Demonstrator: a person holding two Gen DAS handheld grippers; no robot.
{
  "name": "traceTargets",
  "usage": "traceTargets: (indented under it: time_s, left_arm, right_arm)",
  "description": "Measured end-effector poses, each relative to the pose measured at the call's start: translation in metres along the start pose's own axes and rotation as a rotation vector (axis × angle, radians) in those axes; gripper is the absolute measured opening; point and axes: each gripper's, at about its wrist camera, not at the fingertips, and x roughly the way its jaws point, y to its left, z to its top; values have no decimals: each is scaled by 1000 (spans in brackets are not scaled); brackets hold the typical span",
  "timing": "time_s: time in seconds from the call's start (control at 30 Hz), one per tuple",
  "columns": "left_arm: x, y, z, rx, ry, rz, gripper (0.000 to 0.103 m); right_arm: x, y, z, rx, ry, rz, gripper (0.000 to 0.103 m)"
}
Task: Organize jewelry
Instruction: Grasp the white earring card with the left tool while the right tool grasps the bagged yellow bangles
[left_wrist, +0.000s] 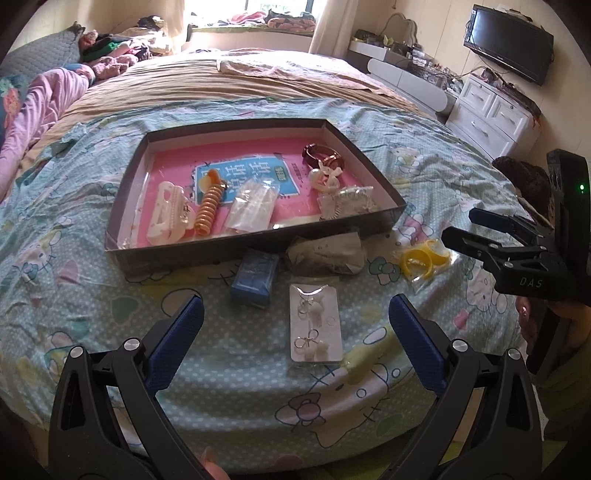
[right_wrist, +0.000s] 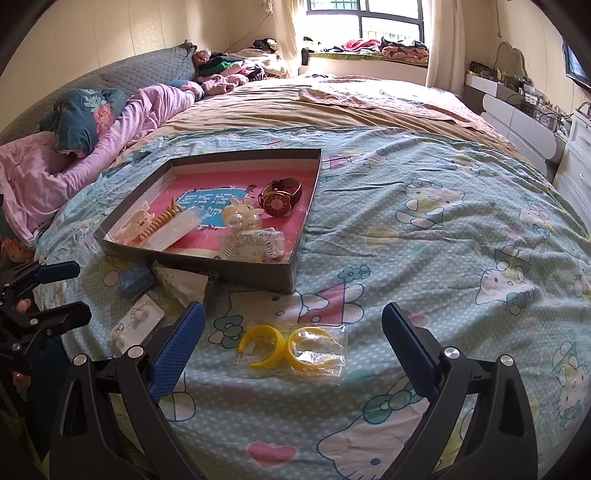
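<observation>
Yellow plastic hoop earrings in clear bag (right_wrist: 295, 349): on cartoon-print bedsheet (right_wrist: 424, 229), near front edge, between spread jaws of right gripper (right_wrist: 293, 345). Shallow dark cardboard tray (right_wrist: 255, 275) beyond. Left gripper (left_wrist: 295, 332): jaws apart, flanking white earring card (left_wrist: 314, 325).

bedsheet (right_wrist: 424, 236) is showing mint green with white dots and cartoon cats, yellow hoops (right_wrist: 291, 347) are sitting between blue-padded fingers (right_wrist: 177, 347), tray (left_wrist: 118, 251) beyond them is looking dark grey outside, pink inside
</observation>
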Motion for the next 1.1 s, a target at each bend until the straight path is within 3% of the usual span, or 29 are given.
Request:
traceTargets:
  time_s: [0.17,0.33,0.53,0.87,1.03,1.1]
  left_arm:
    - [16,-7,-8,25,39,-6,93]
    - [28,-10,-13,33,74,-15,81]
    - [42,-14,-20,48,110,-9,79]
    - [53,-16,-23,56,109,22,67]
    - [52,-14,-22,55,100,26,39]
    - [52,-13,-22,47,97,18,35]
  right_arm:
    - [3,-6,-5,8,15,-8,96]
    - [8,-11,-11,17,36,-9,96]
    - [22,-8,-21,17,76,5,96]
    - [50,1,-27,9,130,8,96]
    - [55,5,-29,-20,123,-13,95]
    - [55,6,-31,-33,115,-22,90]
